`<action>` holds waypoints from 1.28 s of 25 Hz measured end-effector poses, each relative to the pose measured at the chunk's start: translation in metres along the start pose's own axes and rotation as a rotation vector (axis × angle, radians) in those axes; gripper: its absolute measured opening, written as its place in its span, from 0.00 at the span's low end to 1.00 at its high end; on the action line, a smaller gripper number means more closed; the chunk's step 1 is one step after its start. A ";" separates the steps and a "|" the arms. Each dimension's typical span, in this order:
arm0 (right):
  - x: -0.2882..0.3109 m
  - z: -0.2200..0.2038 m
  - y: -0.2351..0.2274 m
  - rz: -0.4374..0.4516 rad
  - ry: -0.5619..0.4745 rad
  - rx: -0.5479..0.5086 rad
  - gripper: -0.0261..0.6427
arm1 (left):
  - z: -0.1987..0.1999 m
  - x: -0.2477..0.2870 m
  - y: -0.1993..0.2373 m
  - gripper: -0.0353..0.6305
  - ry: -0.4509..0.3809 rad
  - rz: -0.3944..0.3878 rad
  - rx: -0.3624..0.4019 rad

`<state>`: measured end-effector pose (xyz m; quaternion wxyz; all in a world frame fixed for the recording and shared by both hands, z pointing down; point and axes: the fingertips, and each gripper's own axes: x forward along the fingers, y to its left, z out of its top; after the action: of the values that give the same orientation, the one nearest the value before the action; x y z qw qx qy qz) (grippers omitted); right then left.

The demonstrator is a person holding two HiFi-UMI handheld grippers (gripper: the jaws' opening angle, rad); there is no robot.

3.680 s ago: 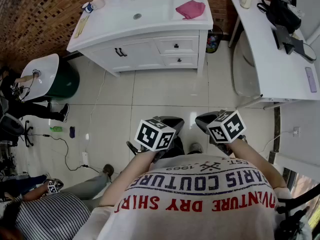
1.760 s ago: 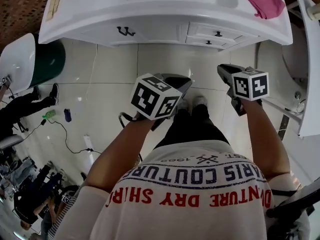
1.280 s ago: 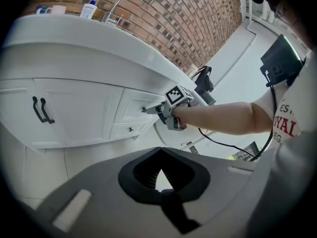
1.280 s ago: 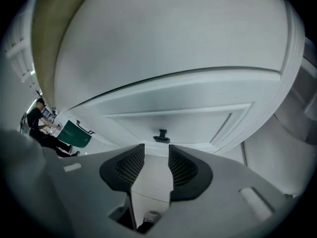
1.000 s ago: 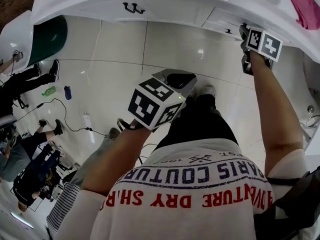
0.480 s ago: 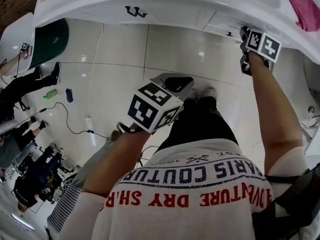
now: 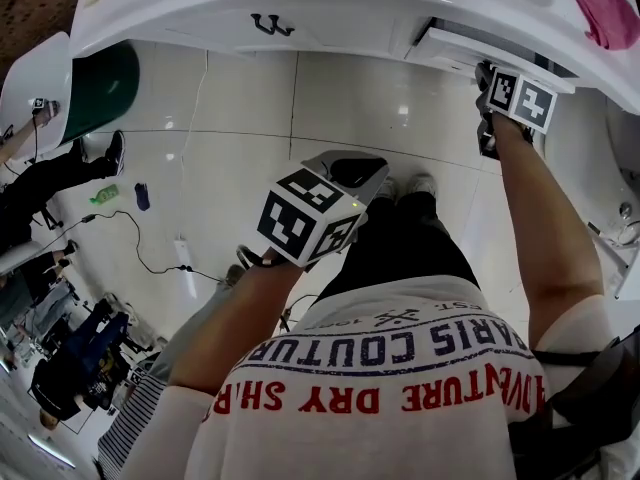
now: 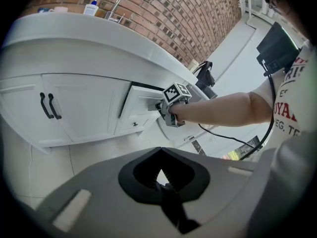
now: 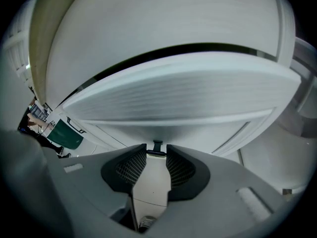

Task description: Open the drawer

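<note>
The upper drawer [image 7: 450, 50] of the white vanity stands slightly pulled out, with a dark gap behind its front [image 8: 141, 99]. My right gripper [image 7: 487, 68] is at that front and shut on the small dark drawer knob [image 9: 157, 147], which sits between the two ribbed pads [image 9: 132, 166]. In the left gripper view, the right gripper [image 8: 161, 106] with its marker cube shows at the drawer's right end. My left gripper [image 7: 358, 171] hangs over the tiled floor, well short of the vanity. It is shut and holds nothing [image 8: 161, 181].
Left of the drawer are two cabinet doors with black handles [image 8: 48, 105], and below it a second drawer with a knob [image 8: 134, 124]. A pink cloth [image 7: 600, 8] lies on the counter. A white basin on a green base [image 7: 90, 88] and seated people are at the left.
I walked up to the vanity and my right gripper reached the upper drawer. In the last half second the drawer slid out a little, opening a dark gap. The left gripper stayed put.
</note>
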<state>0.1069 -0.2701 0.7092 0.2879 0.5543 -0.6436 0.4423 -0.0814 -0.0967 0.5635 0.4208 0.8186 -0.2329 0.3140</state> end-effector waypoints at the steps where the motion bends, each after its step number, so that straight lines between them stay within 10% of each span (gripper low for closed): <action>1: -0.002 -0.005 0.001 0.003 0.002 -0.003 0.23 | -0.002 0.000 -0.002 0.04 0.004 -0.001 0.002; 32: -0.054 -0.116 0.005 0.015 0.043 -0.001 0.23 | -0.014 0.015 -0.045 0.04 0.097 -0.073 0.119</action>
<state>0.1002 -0.1418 0.7129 0.2989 0.5397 -0.6416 0.4558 -0.0469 -0.0631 0.5558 0.3935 0.8339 -0.1633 0.3508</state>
